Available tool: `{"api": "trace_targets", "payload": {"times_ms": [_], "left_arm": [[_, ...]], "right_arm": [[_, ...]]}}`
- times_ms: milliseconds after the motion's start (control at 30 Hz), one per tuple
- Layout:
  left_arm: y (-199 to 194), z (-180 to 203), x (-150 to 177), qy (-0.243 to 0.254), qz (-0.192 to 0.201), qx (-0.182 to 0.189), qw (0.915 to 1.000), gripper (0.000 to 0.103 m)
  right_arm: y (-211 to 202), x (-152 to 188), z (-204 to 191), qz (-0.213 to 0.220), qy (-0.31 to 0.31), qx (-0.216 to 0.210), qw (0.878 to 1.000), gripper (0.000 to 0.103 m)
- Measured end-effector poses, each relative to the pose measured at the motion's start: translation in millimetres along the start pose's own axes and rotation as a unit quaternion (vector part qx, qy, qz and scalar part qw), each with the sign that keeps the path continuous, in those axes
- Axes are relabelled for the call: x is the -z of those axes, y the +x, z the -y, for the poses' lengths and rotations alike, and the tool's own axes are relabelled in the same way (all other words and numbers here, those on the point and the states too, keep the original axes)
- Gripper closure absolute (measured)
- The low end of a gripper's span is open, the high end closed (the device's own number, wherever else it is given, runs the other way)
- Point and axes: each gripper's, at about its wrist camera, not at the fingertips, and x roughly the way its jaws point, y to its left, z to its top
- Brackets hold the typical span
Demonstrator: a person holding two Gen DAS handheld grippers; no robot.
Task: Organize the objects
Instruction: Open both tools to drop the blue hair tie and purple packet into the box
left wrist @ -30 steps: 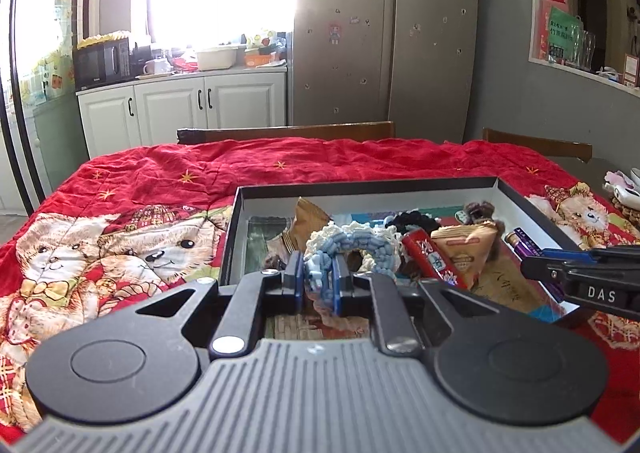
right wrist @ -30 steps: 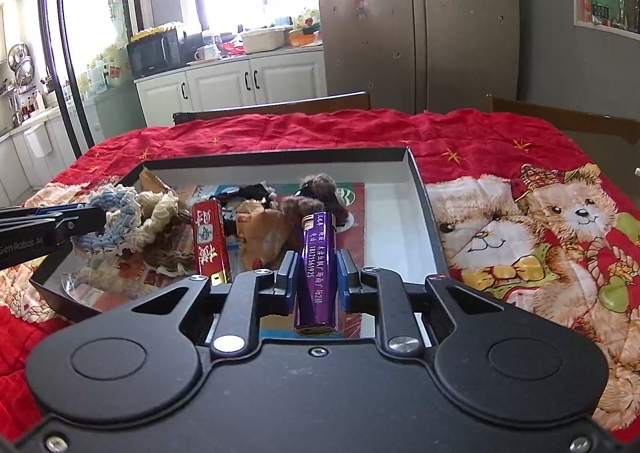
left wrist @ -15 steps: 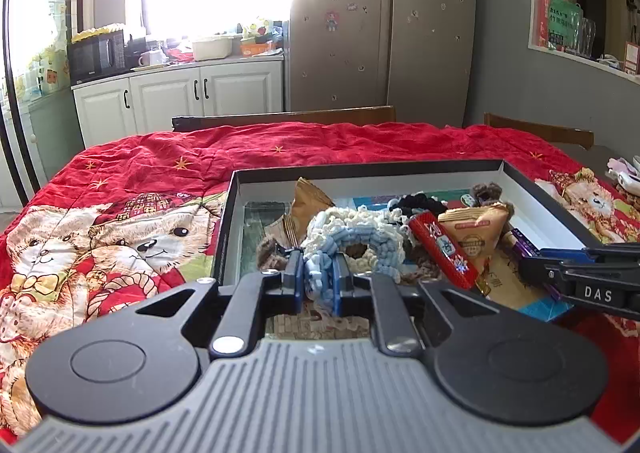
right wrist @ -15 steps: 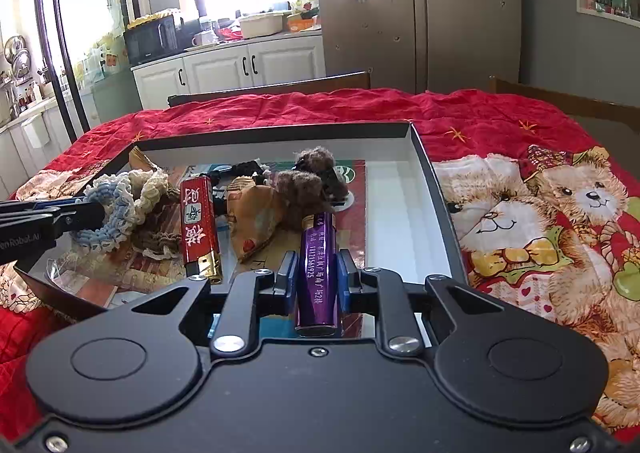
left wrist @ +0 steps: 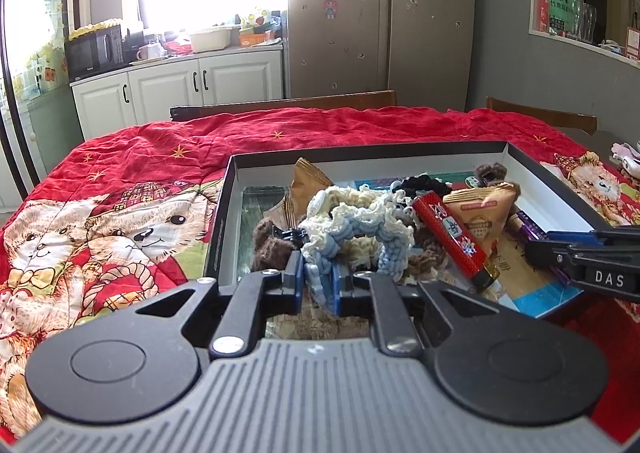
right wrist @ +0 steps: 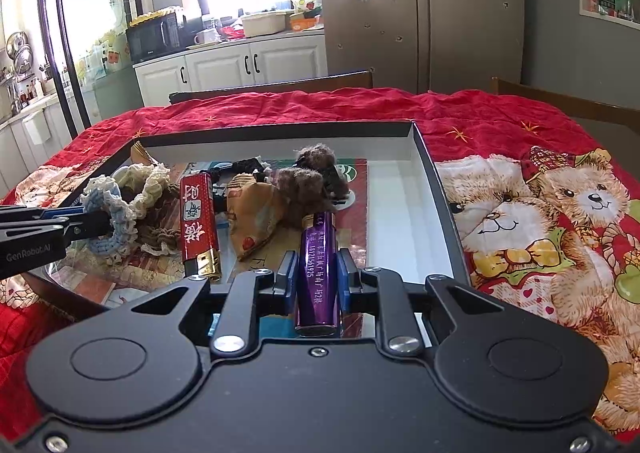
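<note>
Both grippers are clenched over the black tray (right wrist: 438,189): the left gripper (left wrist: 316,285) grasps a blue and cream crocheted scrunchie (left wrist: 352,225), and the right gripper (right wrist: 318,281) grasps a purple lighter (right wrist: 318,273) beside a red lighter (right wrist: 198,225).

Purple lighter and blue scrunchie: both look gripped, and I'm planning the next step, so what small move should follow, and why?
Probably lift both straight up, clear of the box wall. The right gripper is shut on the purple lighter and the left gripper on the blue scrunchie, yet both still sit low over the clutter inside.
</note>
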Motion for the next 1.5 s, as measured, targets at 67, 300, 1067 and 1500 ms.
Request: {"api": "trace_targets", "payload": {"times_ms": [67, 300, 1067, 1500], "left_arm": [[0.3, -0.3, 0.2, 0.0, -0.001, 0.0, 1.0, 0.085], [-0.1, -0.7, 0.5, -0.001, -0.001, -0.001, 1.0, 0.079], [-16.4, -0.1, -1.9, -0.007, 0.019, -0.002, 0.9998, 0.045], [-34.4, -0.1, -4.2, -0.009, 0.034, 0.003, 0.9994, 0.043]], "right_arm": [[0.4, 0.1, -0.1, 0.0, -0.002, 0.001, 1.0, 0.083], [1.5, 0.0, 1.5, 0.001, 0.001, 0.0, 1.0, 0.083], [-8.9, 0.8, 3.6, 0.025, 0.005, -0.006, 1.0, 0.07], [-39.4, 0.7, -10.5, 0.041, -0.015, -0.023, 0.999, 0.07]]}}
